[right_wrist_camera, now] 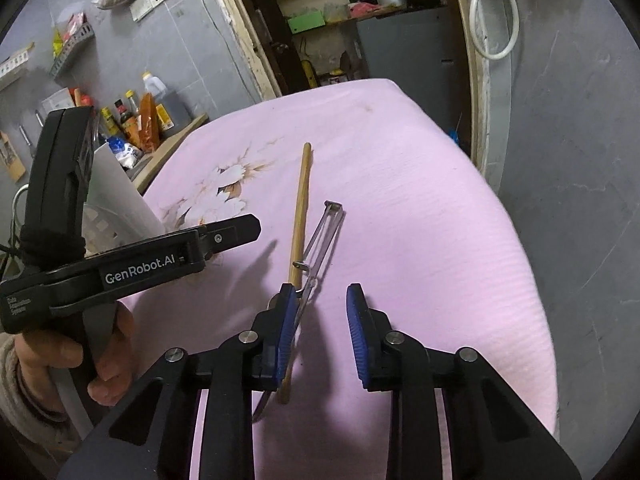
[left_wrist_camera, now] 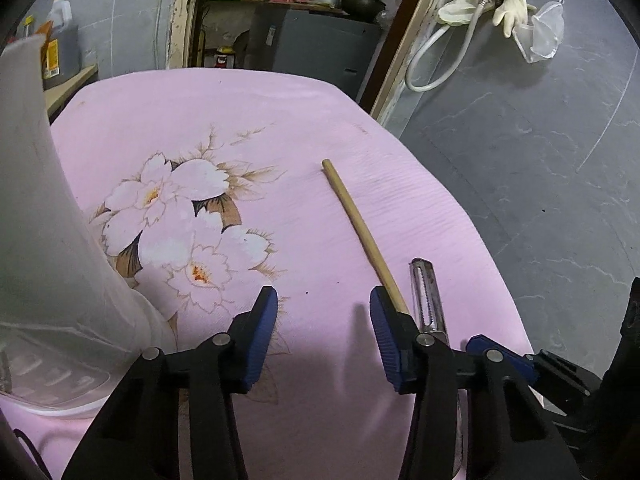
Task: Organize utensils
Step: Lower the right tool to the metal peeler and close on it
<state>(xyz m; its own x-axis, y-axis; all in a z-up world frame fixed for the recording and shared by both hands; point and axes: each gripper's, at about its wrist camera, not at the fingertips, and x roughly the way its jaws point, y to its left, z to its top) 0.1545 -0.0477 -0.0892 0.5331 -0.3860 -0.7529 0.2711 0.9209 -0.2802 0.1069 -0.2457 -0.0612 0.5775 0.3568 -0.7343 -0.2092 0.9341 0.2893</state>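
A wooden chopstick (left_wrist_camera: 362,232) lies on the pink flowered cloth (left_wrist_camera: 248,128), with a metal peeler (left_wrist_camera: 427,296) beside it on the right. My left gripper (left_wrist_camera: 323,312) is open above the cloth, its right finger over the chopstick's near end. In the right wrist view the chopstick (right_wrist_camera: 301,204) and peeler (right_wrist_camera: 324,236) lie ahead. My right gripper (right_wrist_camera: 322,312) is open, its left finger next to the peeler's handle. The left gripper (right_wrist_camera: 240,232) shows there at the left, held by a hand.
A white plastic utensil basket (left_wrist_camera: 44,240) stands at the cloth's left edge, also in the right wrist view (right_wrist_camera: 116,200). Sauce bottles (right_wrist_camera: 132,116) stand on a shelf at far left. A doorway with a grey cabinet (left_wrist_camera: 316,48) is behind. The table's right edge drops to grey floor (left_wrist_camera: 540,200).
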